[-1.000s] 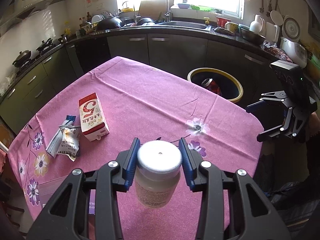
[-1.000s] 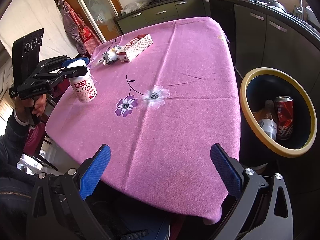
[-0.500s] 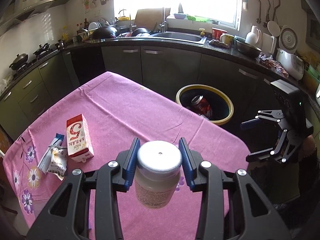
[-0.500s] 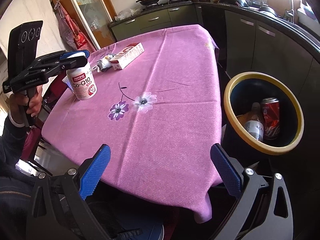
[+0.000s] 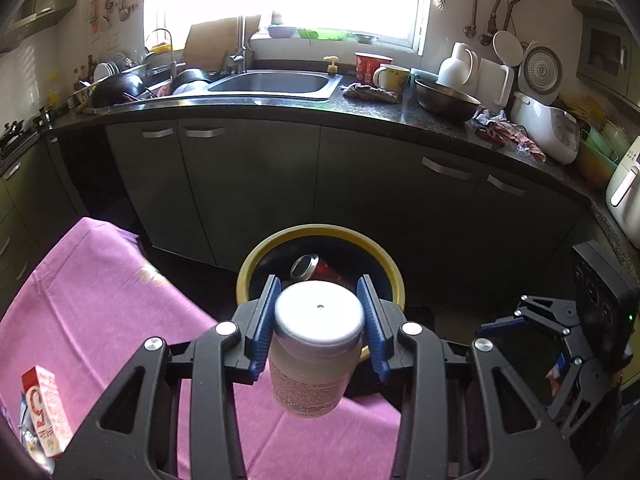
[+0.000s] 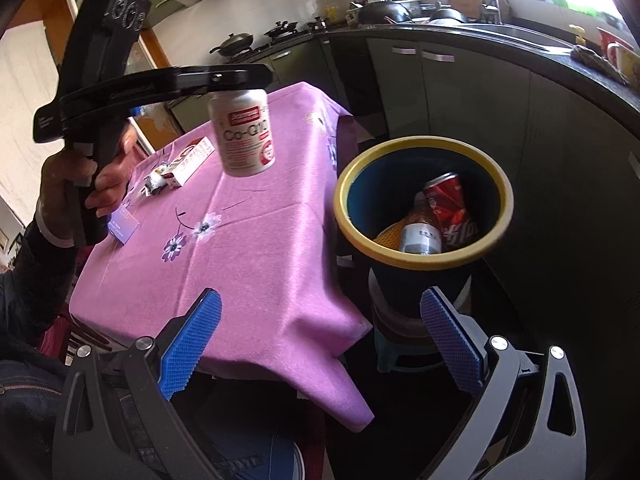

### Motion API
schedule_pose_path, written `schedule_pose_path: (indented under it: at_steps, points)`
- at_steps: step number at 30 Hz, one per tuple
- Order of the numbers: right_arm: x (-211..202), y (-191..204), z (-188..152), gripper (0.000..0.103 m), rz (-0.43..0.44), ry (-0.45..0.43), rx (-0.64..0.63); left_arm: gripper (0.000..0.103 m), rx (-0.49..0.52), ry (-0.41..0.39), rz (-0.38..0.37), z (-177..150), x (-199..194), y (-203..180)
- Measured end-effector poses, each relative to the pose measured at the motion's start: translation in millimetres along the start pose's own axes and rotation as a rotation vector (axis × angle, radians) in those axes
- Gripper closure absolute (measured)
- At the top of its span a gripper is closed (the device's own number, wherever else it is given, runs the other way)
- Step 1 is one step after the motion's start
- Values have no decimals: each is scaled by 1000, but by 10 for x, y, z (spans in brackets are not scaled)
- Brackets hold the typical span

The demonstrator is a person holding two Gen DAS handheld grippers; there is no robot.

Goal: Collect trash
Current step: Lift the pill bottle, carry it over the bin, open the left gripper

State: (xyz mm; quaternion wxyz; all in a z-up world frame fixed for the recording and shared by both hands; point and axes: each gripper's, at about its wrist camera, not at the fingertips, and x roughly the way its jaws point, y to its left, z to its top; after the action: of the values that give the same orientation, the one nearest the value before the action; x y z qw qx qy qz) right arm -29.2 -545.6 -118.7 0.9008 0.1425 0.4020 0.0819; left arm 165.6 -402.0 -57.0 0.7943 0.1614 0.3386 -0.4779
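Note:
My left gripper (image 5: 319, 320) is shut on a white pill bottle (image 5: 314, 350) by its cap and holds it in the air above the table's edge, close to the bin. The right wrist view shows the bottle (image 6: 244, 132) hanging under the left gripper (image 6: 236, 80), left of the bin. The yellow-rimmed dark bin (image 6: 424, 204) stands beside the table and holds a red can (image 6: 450, 208) and a bottle (image 6: 420, 236). It also shows in the left wrist view (image 5: 256, 264). My right gripper (image 6: 320, 340) is open and empty, low in front of the bin.
A pink flowered tablecloth (image 6: 256, 248) covers the table. A red and white carton (image 6: 188, 160) and a crumpled wrapper (image 6: 154, 180) lie at its far side. Dark kitchen cabinets (image 5: 360, 184) and a counter with a sink (image 5: 276, 82) stand behind the bin.
My left gripper has carried the pill bottle across the table towards the bin, which is now much closer. My right gripper has shifted nearer the bin and stays open.

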Motion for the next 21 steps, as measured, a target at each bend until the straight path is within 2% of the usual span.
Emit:
schedule_pose_path:
  at_steps: [5, 9, 10, 11, 12, 14, 16, 21]
  points:
    - [-91, -288, -118, 5, -16, -14, 59, 65, -19, 45, 8, 195, 667, -20]
    - [-125, -413, -145, 5, -29, -25, 93, 64, -57, 80, 35, 229, 1038, 45]
    - [-132, -432, -149, 5, -31, -27, 99, 61, -69, 89, 50, 217, 1089, 64]
    - [-134, -437, -148, 5, -35, -28, 102, 52, -83, 99, 64, 204, 1124, 85]
    - [-133, -441, -141, 5, -38, -28, 103, 46, -100, 94, 65, 182, 1095, 97]
    - [-127, -419, -126, 5, -40, -26, 99, 42, -129, 75, 61, 138, 947, 131]
    - [-110, -381, -99, 5, -40, -22, 90, 37, -148, 44, 89, 76, 696, 148]
    - [-17, -180, 33, 5, -31, -17, 40, 14, -146, -110, 198, -253, -312, 166]
